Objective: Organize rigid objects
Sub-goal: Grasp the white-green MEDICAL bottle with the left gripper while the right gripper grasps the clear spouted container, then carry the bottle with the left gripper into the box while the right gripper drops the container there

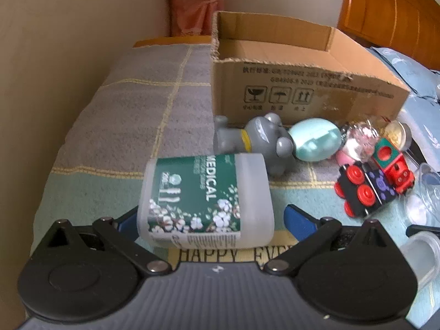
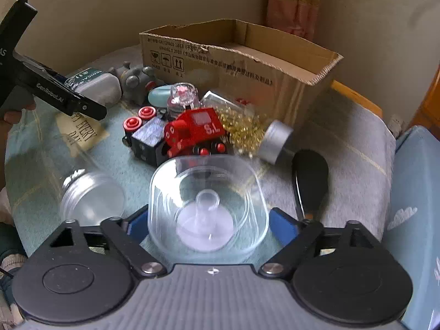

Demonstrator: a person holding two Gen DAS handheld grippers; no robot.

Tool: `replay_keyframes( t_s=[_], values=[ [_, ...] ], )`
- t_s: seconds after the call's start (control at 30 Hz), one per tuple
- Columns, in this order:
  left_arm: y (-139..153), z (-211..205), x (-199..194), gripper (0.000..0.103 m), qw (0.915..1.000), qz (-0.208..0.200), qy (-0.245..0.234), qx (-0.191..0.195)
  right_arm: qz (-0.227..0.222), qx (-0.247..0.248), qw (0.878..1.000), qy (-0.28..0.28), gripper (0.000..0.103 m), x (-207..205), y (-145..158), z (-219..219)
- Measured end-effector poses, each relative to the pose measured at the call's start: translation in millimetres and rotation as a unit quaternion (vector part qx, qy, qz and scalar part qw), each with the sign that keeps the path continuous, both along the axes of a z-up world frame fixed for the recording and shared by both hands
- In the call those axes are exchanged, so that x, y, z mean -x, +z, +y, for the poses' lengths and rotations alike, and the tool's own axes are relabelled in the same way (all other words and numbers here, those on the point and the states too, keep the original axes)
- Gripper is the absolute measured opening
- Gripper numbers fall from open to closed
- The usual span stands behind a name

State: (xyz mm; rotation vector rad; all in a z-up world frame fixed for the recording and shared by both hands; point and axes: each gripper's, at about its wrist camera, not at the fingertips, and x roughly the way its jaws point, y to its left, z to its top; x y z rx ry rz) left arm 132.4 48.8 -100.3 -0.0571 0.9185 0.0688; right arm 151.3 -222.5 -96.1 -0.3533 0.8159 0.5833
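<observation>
**Spotter:** What's the setting?

**Operator:** A bed under a grey and pale-green checked blanket [image 1: 132,101], cream wall behind it, and an open brown cardboard box [image 1: 302,88] standing at the far side. Between the box and me lies a clutter of toys.

**Spotter:** Left side?

**Operator:** My left gripper [image 1: 210,220] has a white plastic bottle with a green floral "MEDICAL" label [image 1: 205,198] lying sideways between its blue pads. The jaws stand wide around it. The left pad looks to be against the bottle, but I see a gap at the right one, so I cannot tell if it's gripped.

**Spotter:** And the right?

**Operator:** My right gripper [image 2: 209,220] straddles a clear square plastic cup-shaped piece with a small knob inside [image 2: 207,203]. The jaws sit fairly open; the pads flank its walls, contact unclear.

**Spotter:** How do you finish cleanly?

**Operator:** I'd say squeeze low on the clear piece's walls, gently, since thin plastic may flex and pop out. Then I lift straight, clearing the red wooden toy train [image 2: 195,132] and the black block car with red wheels [image 2: 145,137] on the way to the box.

**Spotter:** Hazards?

**Operator:** The clear screw-top jar [image 2: 90,195] just left could roll if nudged.
</observation>
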Motion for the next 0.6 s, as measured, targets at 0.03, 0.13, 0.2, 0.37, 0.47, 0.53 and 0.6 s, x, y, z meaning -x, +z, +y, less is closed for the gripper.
replay_keyframes(
  t_s=[0.03, 0.13, 0.2, 0.37, 0.47, 0.53, 0.6],
  values=[
    [1, 1, -1, 0.102, 1.0000, -0.002, 0.002, 0.001, 0.000, 0.002, 1.000, 0.004, 0.088, -1, 0, 1],
    [2, 4, -5, 0.100, 1.0000, -0.002, 0.004, 0.008, 0.000, 0.006, 1.000, 0.012, 0.086, -3, 1, 6],
    [2, 5, -8, 0.096, 0.9999, -0.001, 0.003, 0.012, 0.004, 0.004, 1.000, 0.011, 0.082, -4, 2, 8],
    [4, 13, -11, 0.082, 0.9997, 0.004, 0.007, 0.022, 0.013, 0.009, 1.000, -0.004, 0.080, -1, 3, 9],
    [6, 18, -12, 0.082, 0.9994, 0.011, 0.001, 0.032, 0.016, 0.010, 1.000, -0.017, 0.080, 3, 7, 8],
    [9, 20, -10, 0.082, 0.9995, 0.011, -0.009, 0.027, 0.020, 0.003, 0.999, -0.027, 0.080, 4, 12, 6],
    [14, 20, -8, 0.082, 0.9996, 0.010, -0.020, 0.018, 0.019, 0.005, 0.999, -0.038, 0.080, 6, 17, 5]
  ],
)
